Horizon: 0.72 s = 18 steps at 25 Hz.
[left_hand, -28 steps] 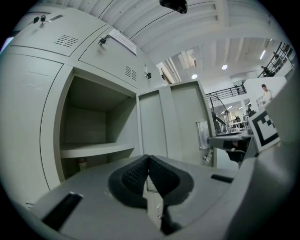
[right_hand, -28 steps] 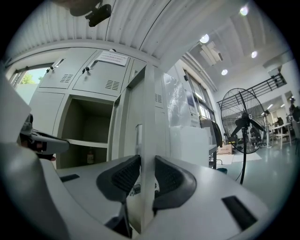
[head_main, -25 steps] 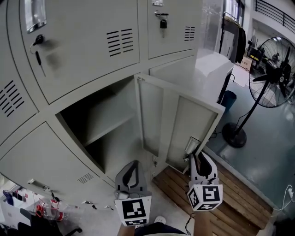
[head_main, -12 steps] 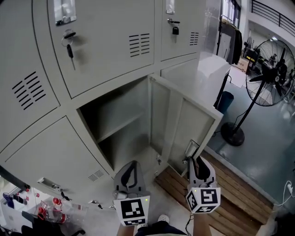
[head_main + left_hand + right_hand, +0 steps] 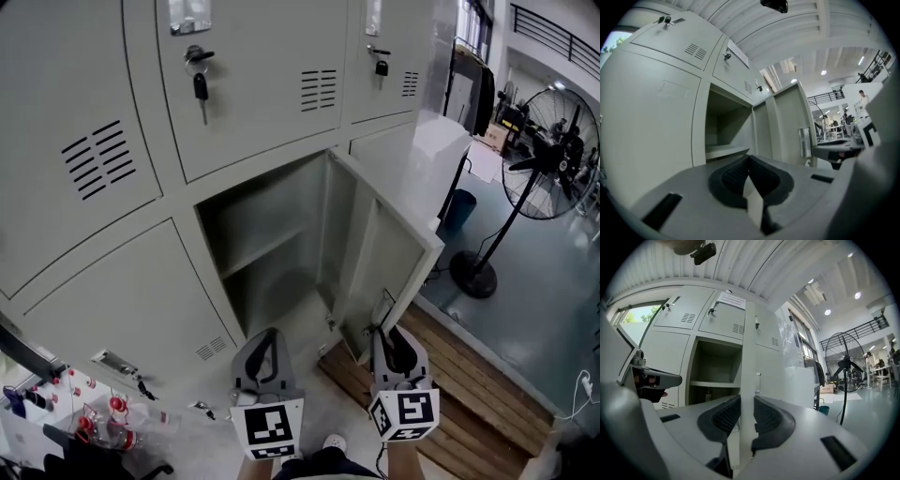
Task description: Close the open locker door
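Note:
The open locker door stands out from its empty lower compartment in the grey locker bank. My right gripper is shut on the door's free edge, near the latch; in the right gripper view that edge runs upright between the two pads of the right gripper. My left gripper hovers in front of the compartment, left of the door, shut with nothing in it. In the left gripper view the tips of the left gripper meet, with the door's inner face ahead to the right.
A pedestal fan and a blue bin stand to the right. A wooden pallet lies under the door. A key hangs in the locker above. Bottles sit at the lower left.
The door has swung part of the way toward the locker, its free edge moving left with my right gripper on it. My left gripper has kept pace beside it.

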Each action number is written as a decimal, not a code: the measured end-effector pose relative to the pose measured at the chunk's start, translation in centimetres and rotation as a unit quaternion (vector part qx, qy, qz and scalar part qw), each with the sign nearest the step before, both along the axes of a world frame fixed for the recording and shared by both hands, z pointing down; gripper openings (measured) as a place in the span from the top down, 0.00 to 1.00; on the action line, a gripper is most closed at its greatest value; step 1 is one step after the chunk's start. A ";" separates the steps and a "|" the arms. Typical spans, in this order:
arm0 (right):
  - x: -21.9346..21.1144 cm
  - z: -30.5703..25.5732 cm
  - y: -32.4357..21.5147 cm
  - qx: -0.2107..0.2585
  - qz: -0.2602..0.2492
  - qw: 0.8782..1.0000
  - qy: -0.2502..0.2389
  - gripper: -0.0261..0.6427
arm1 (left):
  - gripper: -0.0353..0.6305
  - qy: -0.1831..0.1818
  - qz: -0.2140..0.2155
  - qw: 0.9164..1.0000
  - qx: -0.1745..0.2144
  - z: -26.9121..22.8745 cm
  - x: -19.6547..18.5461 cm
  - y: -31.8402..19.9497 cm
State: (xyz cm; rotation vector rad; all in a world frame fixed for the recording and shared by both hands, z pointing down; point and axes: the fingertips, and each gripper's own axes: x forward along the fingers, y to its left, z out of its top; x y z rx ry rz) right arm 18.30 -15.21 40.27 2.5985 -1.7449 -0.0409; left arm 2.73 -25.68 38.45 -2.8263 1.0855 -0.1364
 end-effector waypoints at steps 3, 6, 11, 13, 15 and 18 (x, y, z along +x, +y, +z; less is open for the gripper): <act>-1.5 0.1 -0.4 0.001 -0.012 1.000 -0.001 0.82 | 0.94 0.003 -0.010 1.000 0.000 -0.1 -1.3 -0.4; -3.0 -0.1 -1.0 0.000 -0.027 1.000 0.004 0.82 | 0.94 0.008 -0.024 1.000 -0.003 -0.2 -2.6 -0.8; -5.2 -0.2 -1.8 0.000 -0.043 0.999 0.010 0.81 | 0.94 0.012 -0.044 0.999 -0.009 -0.3 -4.5 -1.3; -6.1 -0.3 -2.3 -0.001 -0.050 0.999 0.013 0.81 | 0.94 0.007 -0.050 0.999 -0.004 0.0 -5.2 -1.6; -7.1 -0.3 -2.8 -0.002 -0.059 0.998 0.017 0.80 | 0.94 0.009 -0.061 0.998 -0.011 0.1 -6.0 -1.9; -8.2 -0.3 -3.5 -0.003 -0.071 0.997 0.020 0.80 | 0.94 0.009 -0.073 0.997 -0.009 0.2 -7.1 -2.4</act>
